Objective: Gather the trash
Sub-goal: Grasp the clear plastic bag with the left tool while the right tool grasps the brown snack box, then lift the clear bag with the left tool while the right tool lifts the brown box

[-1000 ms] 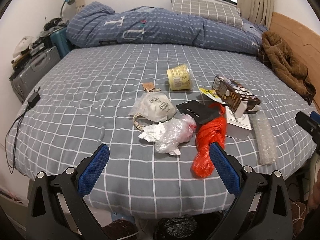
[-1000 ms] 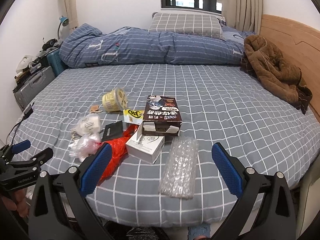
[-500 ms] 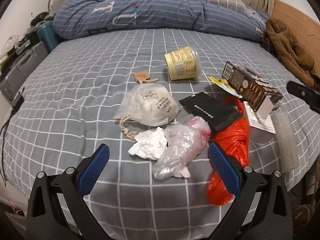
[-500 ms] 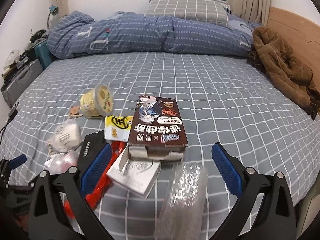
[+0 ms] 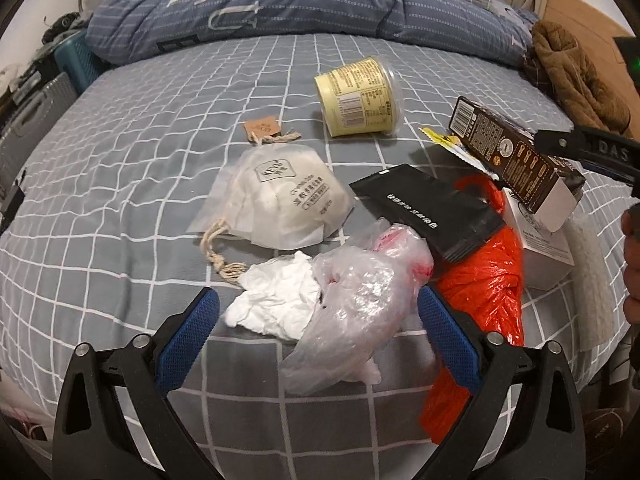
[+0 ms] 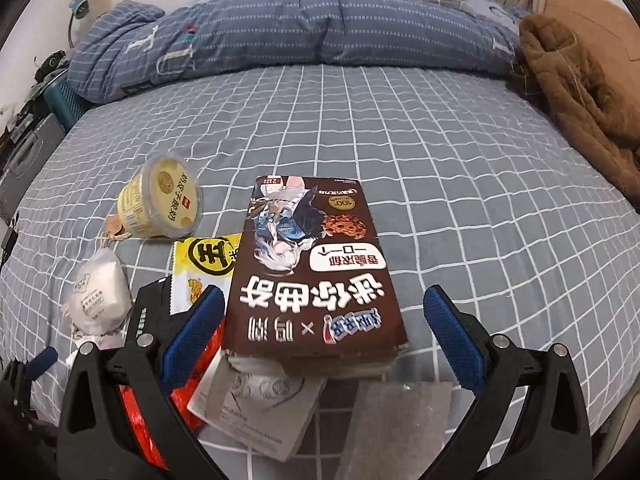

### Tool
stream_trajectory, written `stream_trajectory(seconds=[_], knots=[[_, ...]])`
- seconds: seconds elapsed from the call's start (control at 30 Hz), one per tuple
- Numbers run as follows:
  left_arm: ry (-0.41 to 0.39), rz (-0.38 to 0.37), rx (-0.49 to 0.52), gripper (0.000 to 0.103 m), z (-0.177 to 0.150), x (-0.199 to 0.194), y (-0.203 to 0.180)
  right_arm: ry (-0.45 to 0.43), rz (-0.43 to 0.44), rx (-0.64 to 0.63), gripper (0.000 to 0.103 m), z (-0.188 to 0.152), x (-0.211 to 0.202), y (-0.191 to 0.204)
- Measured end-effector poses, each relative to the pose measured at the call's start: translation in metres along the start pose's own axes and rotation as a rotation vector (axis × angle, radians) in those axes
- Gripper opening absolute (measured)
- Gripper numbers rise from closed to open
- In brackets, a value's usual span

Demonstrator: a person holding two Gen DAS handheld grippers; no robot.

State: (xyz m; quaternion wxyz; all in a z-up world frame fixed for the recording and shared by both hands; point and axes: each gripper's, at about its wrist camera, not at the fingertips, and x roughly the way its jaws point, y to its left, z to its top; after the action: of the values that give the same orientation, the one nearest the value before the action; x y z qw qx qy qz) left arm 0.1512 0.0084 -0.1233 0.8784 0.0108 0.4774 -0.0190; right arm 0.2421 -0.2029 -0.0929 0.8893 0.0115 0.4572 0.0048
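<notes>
Crinkled clear plastic bag (image 5: 356, 304) framed by closing left gripper (image 5: 318, 314), nothing pinched yet; right gripper (image 6: 324, 320) spread wide, empty, straddling brown snack box (image 6: 312, 280) for pickup.

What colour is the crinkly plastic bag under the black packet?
The plastic bag is bright orange-red. It shows best in the left wrist view.

The left gripper (image 5: 318, 330) and the right gripper (image 6: 324, 324) are built alike: black triangular plastic arms with cut-out slots are tipped with blue textured pads (image 5: 188, 336), and silver screws (image 5: 141, 340) are set just behind each pad.
</notes>
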Motion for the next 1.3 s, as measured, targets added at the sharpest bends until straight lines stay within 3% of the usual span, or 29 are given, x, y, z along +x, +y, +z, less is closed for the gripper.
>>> stream_trajectory(seconds=[0.33,0.5,0.67,1.3], knots=[[0.031,-0.050,0.004,0.075,-0.001,0.009,-0.005,0.054,-0.020,-0.010,0.096,0.003,0.021,0.008],[0.035,-0.051,0.017,0.052,-0.002,0.009,-0.007,0.084,-0.018,0.006,0.096,0.002,0.032,0.007],[0.037,-0.054,0.014,0.037,-0.002,0.010,-0.008,0.079,-0.008,0.026,0.090,0.001,0.033,0.004],[-0.006,-0.040,0.003,0.032,-0.005,-0.008,-0.008,-0.016,-0.035,0.015,0.088,-0.010,0.003,0.008]])
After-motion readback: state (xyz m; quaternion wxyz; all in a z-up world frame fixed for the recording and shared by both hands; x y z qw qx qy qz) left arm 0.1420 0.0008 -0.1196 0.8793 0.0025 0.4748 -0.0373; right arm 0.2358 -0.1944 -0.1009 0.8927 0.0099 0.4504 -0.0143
